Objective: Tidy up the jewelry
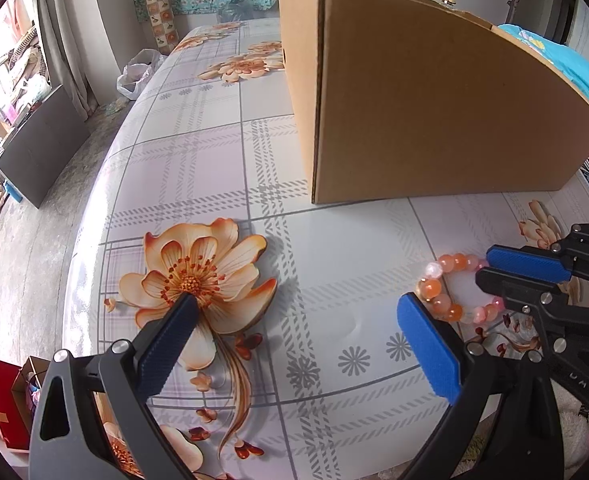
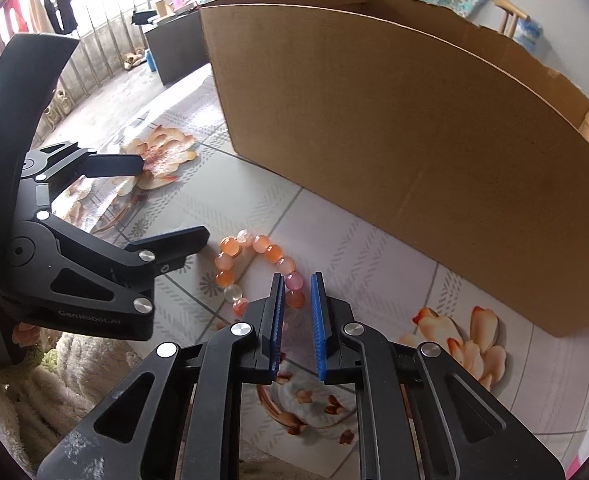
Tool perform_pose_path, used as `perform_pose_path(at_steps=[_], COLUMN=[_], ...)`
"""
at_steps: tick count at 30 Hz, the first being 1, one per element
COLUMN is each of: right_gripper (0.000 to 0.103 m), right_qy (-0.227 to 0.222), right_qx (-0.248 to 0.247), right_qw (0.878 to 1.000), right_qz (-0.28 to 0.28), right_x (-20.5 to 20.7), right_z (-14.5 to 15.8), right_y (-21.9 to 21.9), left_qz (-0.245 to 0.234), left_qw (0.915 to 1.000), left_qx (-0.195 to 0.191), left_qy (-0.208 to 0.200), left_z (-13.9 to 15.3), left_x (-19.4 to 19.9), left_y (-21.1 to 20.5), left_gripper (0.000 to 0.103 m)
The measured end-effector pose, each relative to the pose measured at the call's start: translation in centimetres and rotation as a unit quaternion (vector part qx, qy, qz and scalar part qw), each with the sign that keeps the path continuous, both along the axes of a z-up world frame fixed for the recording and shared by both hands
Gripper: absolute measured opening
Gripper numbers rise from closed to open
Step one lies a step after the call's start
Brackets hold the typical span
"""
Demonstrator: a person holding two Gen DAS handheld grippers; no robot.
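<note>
Bracelet of round orange, pink and clear glassy beads (image 2: pixel 260 268), one piece, lying flat as a closed loop on the glossy table covering with grey plaid lines and printed orange flowers (image 1: pixel 222 168). Loop slightly oval; in the right wrist view its long axis runs from upper left toward the lower right, where the near arc passes between the right gripper's pads.

Right gripper (image 2: pixel 297 284), black frame with blue ribbed pads: angled steeply down at the table, jaws narrow, only a slim gap between the pads. A pink bead and an orange bead sit in that gap; whether the pads press on them cannot be told.

Left gripper (image 1: pixel 294 312), same make: angled steeply down, jaws spread wide, nothing between them. Its left finger (image 1: pixel 170 340) lies over the large printed flower, its right finger (image 1: pixel 430 348) just beside the bracelet's left arc.

Plain brown cardboard box (image 1: pixel 434 100), open-topped, standing upright beyond the bracelet, its near wall close to the loop but apart from it. Bare table covering lies between the two grippers and to the left of the box; the table's rounded edge falls away at the left, floor below
</note>
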State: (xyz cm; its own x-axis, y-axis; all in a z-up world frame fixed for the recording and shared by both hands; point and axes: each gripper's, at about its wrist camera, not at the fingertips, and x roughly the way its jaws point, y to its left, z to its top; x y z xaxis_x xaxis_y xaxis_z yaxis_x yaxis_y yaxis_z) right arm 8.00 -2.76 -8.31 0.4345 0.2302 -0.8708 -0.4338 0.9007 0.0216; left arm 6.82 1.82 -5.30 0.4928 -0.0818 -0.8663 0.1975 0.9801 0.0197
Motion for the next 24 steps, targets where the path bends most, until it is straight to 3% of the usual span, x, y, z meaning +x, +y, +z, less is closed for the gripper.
perform_pose_path(at_steps=[15, 24], right_gripper=[0.012, 0.012], right_qy=[0.005, -0.003], right_qx=[-0.002, 0.011], right_qw=[0.99, 0.989], right_qz=[-0.142, -0.15], right_x=[-0.3, -0.8], right_z=[-0.3, -0.4], right_y=[-6.9, -7.8], left_qz=[0.014, 0.021], left_qw=[0.9999, 0.9997], left_qx=[0.003, 0.008], left_qy=[-0.006, -0.007], left_z=[0.0, 0.0], left_x=[0.0, -0.1], left_y=[-0.4, -0.7], left_gripper=[0.098, 0.099])
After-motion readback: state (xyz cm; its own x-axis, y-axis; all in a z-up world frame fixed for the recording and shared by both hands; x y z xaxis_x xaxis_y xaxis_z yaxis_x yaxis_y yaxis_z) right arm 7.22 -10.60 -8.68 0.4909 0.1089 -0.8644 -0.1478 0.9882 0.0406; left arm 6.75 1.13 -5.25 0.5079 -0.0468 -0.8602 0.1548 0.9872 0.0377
